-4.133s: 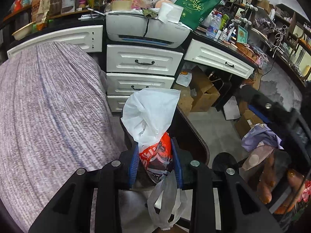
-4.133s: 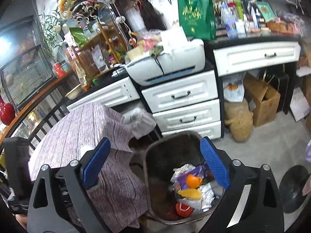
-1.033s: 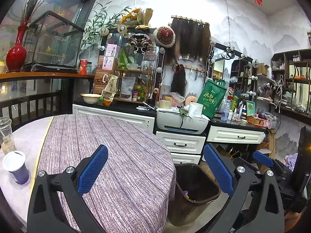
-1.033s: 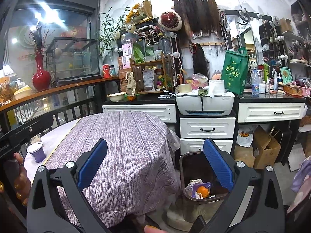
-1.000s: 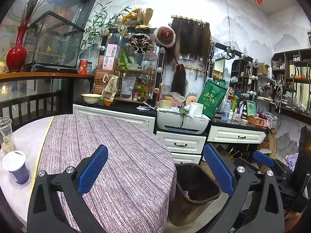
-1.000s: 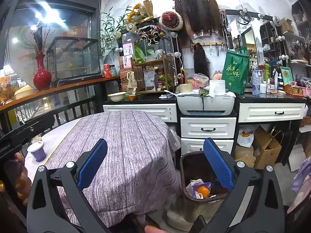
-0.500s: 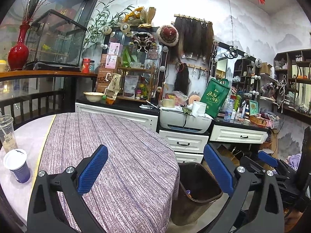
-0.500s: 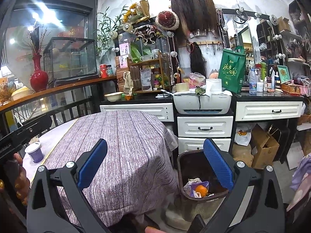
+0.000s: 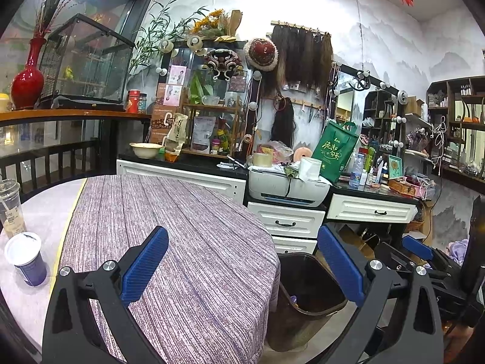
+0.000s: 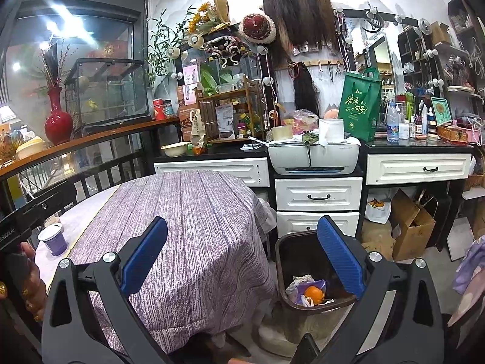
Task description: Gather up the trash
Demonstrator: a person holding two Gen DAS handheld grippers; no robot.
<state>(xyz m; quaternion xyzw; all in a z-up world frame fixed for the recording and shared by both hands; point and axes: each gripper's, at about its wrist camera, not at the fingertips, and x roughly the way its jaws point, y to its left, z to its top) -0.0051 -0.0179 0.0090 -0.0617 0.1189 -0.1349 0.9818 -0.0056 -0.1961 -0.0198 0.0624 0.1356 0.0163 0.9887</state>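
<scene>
Both grippers, left (image 9: 242, 261) and right (image 10: 241, 259), hang spread wide and empty, ribbed blue pads above the round table's (image 9: 169, 230) coarse purple woven cloth. Just beside the table stands the dark plastic bin (image 10: 306, 276), crumpled wrappers and an orange (image 10: 314, 293) inside.

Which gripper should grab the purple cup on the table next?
Left, probably. The purple cup sits just beside the open, empty left gripper. From the right gripper, also open and empty, the cup lies farther off, and that gripper points more toward the trash bin.
</scene>
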